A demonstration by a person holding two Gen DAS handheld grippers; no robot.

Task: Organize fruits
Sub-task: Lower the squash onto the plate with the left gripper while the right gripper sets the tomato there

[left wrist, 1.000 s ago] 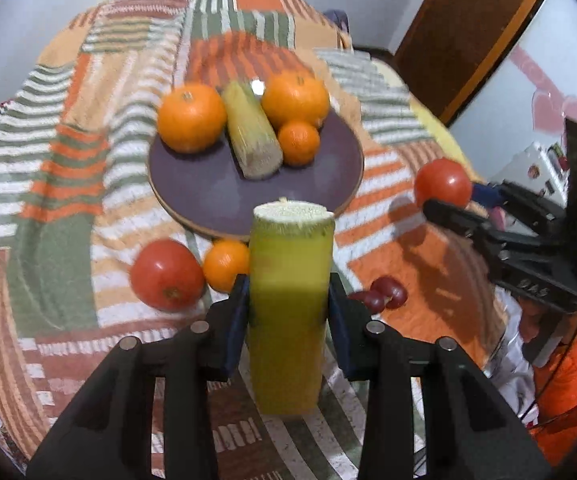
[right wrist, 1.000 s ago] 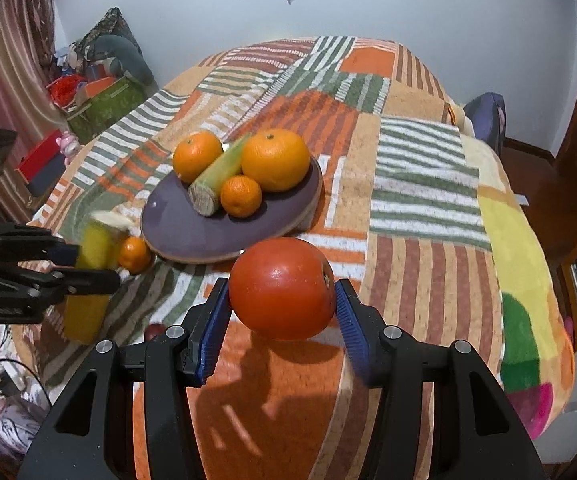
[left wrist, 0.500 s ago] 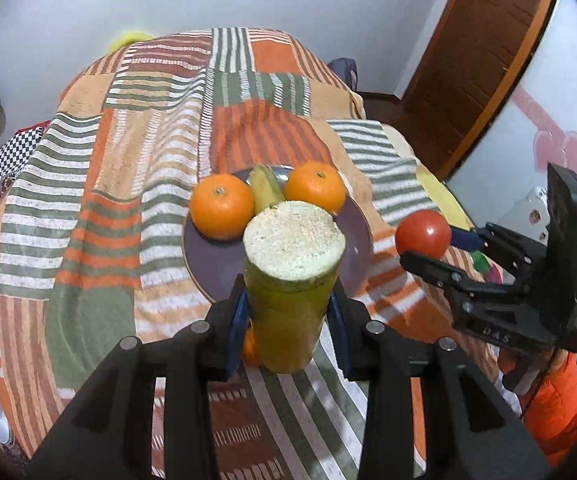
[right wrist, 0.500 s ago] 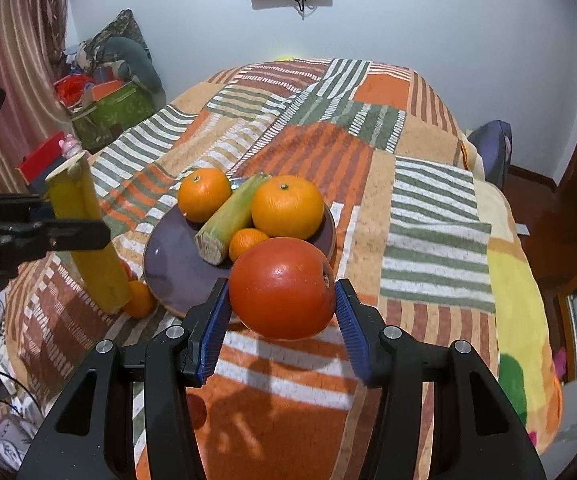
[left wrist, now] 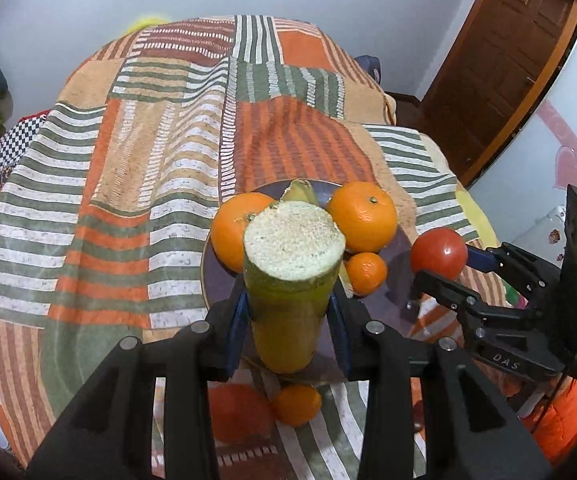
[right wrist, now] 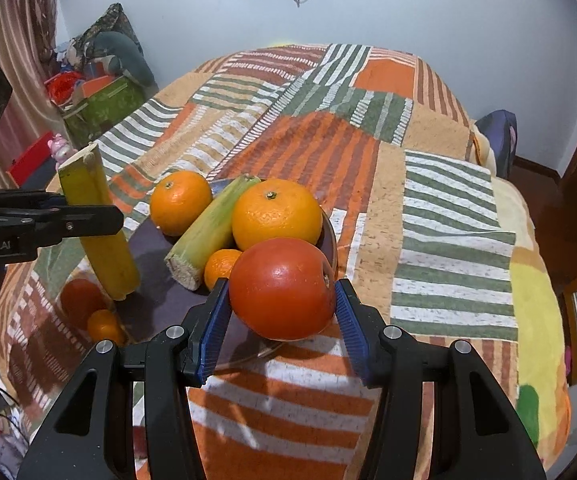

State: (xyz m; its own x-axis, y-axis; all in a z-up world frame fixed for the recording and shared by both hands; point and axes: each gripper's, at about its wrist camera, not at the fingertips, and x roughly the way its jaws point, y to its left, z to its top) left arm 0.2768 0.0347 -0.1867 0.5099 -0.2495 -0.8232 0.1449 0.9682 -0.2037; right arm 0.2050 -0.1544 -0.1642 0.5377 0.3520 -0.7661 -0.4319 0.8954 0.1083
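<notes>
1. Both grippers have carried their loads in over the purple plate point(right wrist: 156, 300) since a second ago.
2. Left gripper point(left wrist: 288, 316) pinches the sugarcane piece point(left wrist: 288, 280) upright.
3. Right gripper point(right wrist: 280, 312) pinches the tomato point(right wrist: 282, 288) above the plate's near right rim.

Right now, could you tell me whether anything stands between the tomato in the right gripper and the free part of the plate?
Nothing visible does. The tomato, clamped in the right gripper, hangs over the plate's bare near side; the oranges and cane piece lie farther back.
</notes>
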